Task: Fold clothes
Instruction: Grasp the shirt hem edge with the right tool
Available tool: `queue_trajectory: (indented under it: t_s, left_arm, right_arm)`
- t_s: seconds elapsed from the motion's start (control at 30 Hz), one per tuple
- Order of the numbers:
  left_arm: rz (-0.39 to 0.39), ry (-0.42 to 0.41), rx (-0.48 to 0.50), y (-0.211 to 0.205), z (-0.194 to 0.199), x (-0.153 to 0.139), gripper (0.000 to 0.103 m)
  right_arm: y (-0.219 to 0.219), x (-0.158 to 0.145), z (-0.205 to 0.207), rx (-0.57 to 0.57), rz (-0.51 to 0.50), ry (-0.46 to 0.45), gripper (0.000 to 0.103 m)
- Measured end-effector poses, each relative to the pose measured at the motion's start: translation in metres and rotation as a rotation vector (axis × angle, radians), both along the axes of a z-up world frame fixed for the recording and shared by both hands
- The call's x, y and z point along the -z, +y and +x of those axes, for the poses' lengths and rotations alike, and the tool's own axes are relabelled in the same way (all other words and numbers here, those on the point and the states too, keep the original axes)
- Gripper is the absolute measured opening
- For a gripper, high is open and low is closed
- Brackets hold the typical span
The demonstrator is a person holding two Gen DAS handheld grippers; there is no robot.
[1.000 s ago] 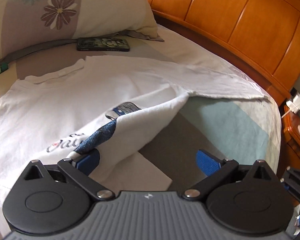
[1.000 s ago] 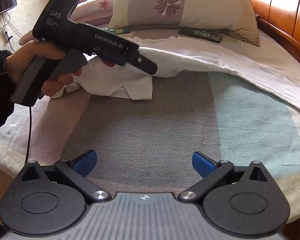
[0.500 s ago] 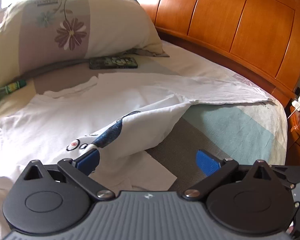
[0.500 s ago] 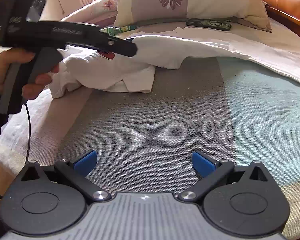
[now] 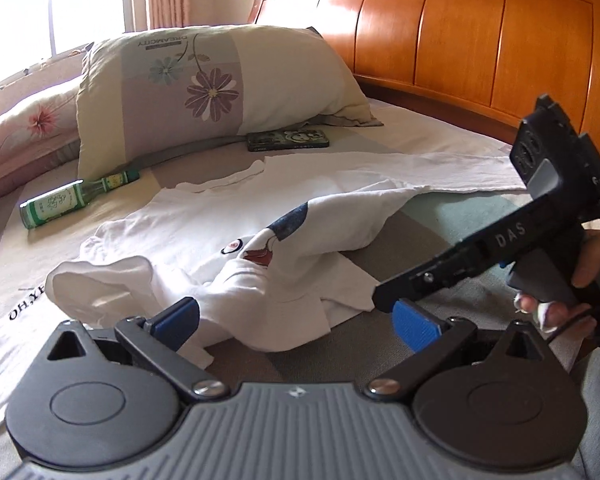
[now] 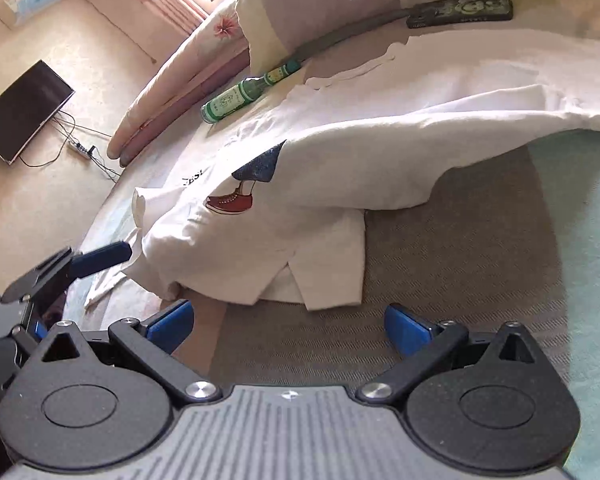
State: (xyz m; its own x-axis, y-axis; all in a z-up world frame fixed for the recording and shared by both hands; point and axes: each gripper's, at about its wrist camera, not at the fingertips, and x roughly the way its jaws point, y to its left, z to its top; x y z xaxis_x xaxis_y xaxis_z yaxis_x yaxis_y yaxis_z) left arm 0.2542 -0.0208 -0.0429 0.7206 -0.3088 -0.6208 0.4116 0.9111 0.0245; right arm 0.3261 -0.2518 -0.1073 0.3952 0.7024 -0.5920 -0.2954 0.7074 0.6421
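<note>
So the white shirt (image 5: 228, 240) is lying rumpled on the bed (image 5: 440, 224), part of it flopped over on itself. The left gripper (image 5: 296, 320) has its jaws wide apart with nothing in them, and the bunched hem sits right at 12 o'clock, touching the left blue pad. The right gripper (image 6: 288, 326) is just as wide and empty, the shirt's folded corner just past its tips at 12. A green bottle (image 5: 76, 198) and a phone (image 5: 288, 140) lie by the pillow (image 5: 220, 88).
</note>
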Motion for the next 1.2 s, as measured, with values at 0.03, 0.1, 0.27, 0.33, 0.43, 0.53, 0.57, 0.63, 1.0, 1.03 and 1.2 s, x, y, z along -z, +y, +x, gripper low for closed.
queue_trajectory:
  t_s: [0.03, 0.1, 0.27, 0.33, 0.43, 0.53, 0.57, 0.63, 1.0, 1.03, 1.2]
  left_arm:
    - [-0.006, 0.008, -0.016, 0.004, 0.001, 0.001, 0.102]
    - [-0.014, 0.021, -0.046, 0.01, 0.002, 0.003, 0.102]
    - [-0.037, 0.023, -0.121, 0.019, 0.005, 0.009, 0.102]
    - [-0.057, 0.02, -0.13, 0.021, 0.006, 0.01, 0.102]
    - [-0.072, 0.012, -0.116, 0.022, 0.006, 0.009, 0.102]
    - [-0.07, 0.004, -0.107, 0.02, 0.007, 0.007, 0.102]
    - [-0.073, 0.003, -0.108, 0.02, 0.007, 0.007, 0.102]
    - [-0.08, 0.006, -0.114, 0.019, 0.008, 0.007, 0.102]
    - [-0.081, -0.005, -0.139, 0.022, 0.004, 0.007, 0.102]
    - [-0.087, -0.004, -0.141, 0.022, 0.004, 0.006, 0.102]
    - [-0.103, -0.017, -0.13, 0.024, -0.001, 0.003, 0.102]
  right_arm:
    - [0.002, 0.003, 0.007, -0.008, 0.019, 0.014, 0.103]
    - [0.005, 0.007, 0.02, -0.015, 0.057, 0.034, 0.103]
    - [-0.011, 0.018, 0.036, 0.044, 0.223, 0.106, 0.103]
    - [-0.02, 0.023, 0.038, 0.079, 0.296, 0.143, 0.103]
    - [-0.018, 0.024, 0.025, 0.014, 0.314, 0.169, 0.103]
    - [-0.013, 0.022, 0.021, -0.026, 0.291, 0.137, 0.103]
    - [-0.012, 0.022, 0.025, -0.015, 0.303, 0.139, 0.103]
    - [-0.012, 0.025, 0.036, 0.015, 0.341, 0.14, 0.103]
    - [-0.017, 0.038, 0.026, 0.218, 0.364, 0.139, 0.068]
    - [-0.017, 0.042, 0.025, 0.241, 0.368, 0.145, 0.052]
    - [-0.018, 0.059, 0.016, 0.336, 0.354, 0.154, 0.008]
